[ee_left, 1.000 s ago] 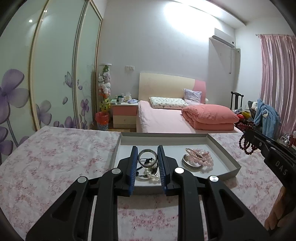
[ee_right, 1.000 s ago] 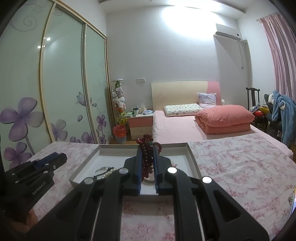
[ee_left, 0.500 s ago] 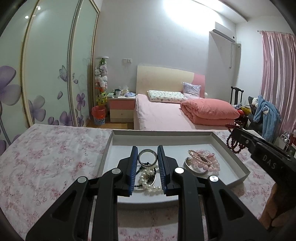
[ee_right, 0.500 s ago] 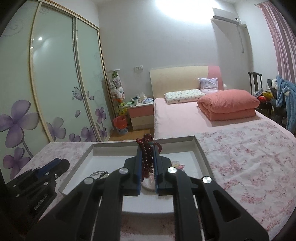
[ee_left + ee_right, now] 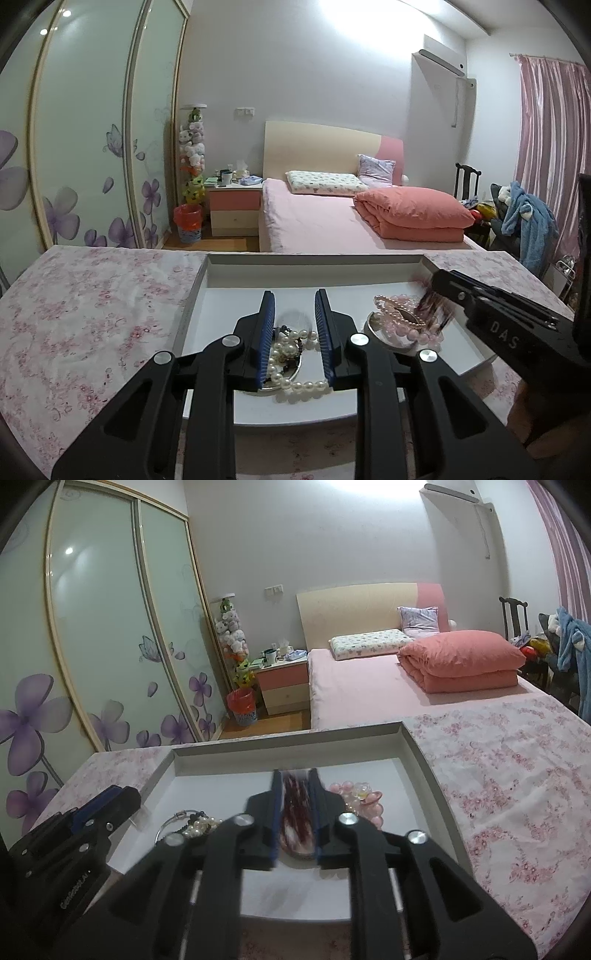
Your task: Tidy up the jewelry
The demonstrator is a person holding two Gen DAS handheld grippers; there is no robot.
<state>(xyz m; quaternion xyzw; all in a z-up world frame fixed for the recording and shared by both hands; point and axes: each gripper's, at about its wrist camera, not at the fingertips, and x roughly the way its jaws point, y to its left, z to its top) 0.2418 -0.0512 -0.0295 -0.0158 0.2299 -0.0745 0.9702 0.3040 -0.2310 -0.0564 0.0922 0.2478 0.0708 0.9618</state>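
A shallow grey-white tray (image 5: 295,259) (image 5: 288,744) lies on the floral cloth. My left gripper (image 5: 294,301) is open and empty over a white pearl strand (image 5: 295,386) and a silver bangle, which lie on a small dish. My right gripper (image 5: 294,773) (image 5: 436,284) has just opened over a second dish with pink beads (image 5: 402,325) (image 5: 351,794). The dark red bead bracelet (image 5: 297,812) (image 5: 432,306) is a motion blur between its fingers, dropping onto that dish.
The table wears a pink floral cloth (image 5: 92,314) (image 5: 517,775). Behind it stand a pink bed (image 5: 332,221), a nightstand (image 5: 234,210) and a sliding wardrobe with purple flowers (image 5: 92,627). A chair with clothes (image 5: 524,218) is at the right.
Both grippers have dropped lower and closer over the tray. The right gripper has opened and the red bracelet, gripped before, is falling. The left gripper stayed open.
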